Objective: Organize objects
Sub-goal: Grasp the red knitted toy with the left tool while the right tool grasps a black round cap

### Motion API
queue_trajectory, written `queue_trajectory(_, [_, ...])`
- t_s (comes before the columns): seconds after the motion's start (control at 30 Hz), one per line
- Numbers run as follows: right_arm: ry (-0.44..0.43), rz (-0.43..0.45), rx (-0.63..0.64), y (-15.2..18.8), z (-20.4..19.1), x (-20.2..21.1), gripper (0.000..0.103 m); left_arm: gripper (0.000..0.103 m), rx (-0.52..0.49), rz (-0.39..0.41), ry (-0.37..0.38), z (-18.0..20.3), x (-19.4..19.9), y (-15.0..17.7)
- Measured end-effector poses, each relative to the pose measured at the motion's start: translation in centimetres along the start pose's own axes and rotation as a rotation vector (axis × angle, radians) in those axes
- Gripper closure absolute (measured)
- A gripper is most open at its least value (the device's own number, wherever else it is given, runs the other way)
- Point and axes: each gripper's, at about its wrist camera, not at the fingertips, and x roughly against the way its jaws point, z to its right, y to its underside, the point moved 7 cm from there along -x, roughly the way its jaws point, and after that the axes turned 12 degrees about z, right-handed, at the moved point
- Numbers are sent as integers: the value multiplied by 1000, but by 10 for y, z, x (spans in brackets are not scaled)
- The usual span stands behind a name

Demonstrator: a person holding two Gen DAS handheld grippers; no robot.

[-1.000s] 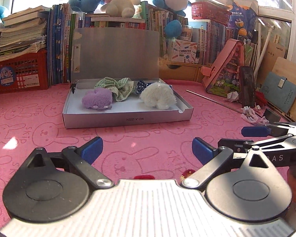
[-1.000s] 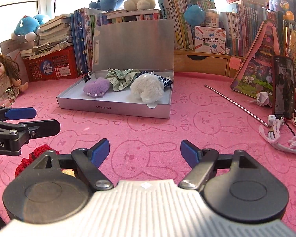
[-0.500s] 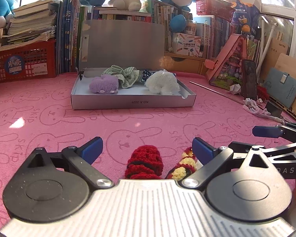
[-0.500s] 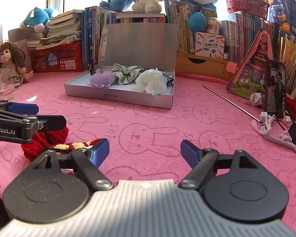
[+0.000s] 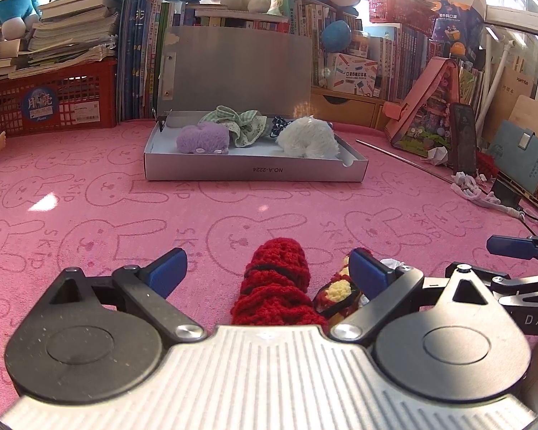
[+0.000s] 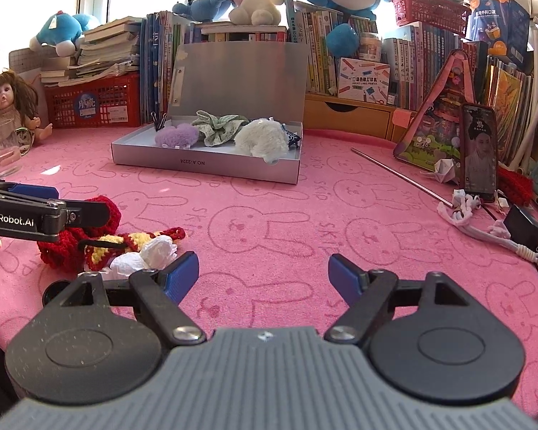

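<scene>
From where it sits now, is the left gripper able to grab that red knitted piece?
Probably yes. The left gripper is open, and the red knitted piece already lies between its fingers on the pink mat. Nothing covers it; a yellow-and-red knitted piece sits close by the right finger and might get pinched too.

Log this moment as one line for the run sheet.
left gripper: open, astride red crocheted scrunchie on pink mat | right gripper: open, empty | grey box: lid up, holds four soft items

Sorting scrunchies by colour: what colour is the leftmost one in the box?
Light purple, fuzzy scrunchie; clearest in the left wrist view.
</scene>
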Motion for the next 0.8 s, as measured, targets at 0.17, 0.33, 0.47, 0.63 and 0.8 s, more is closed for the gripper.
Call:
queue_trajectory(0.17, [9,2,-14,5,1,10,16,5,-9,-3,-11,-1,2,4])
queue_trajectory(0.33, [4,-5,-18,10,-2,17,16,5,5,-11,-13,-3,3,6])
queue_trajectory(0.47, [-4,-10,-41,15,-4,24,16,5,9,-10,-24,-5,8,8])
queue_trajectory(0.63, [2,-8,-44,23,-7,35,17,10,22,-12,-50,-13,10,9])
queue_trajectory(0.8, [29,-20,-44,31,-4,43,18,23,39,-13,-64,-21,9,8])
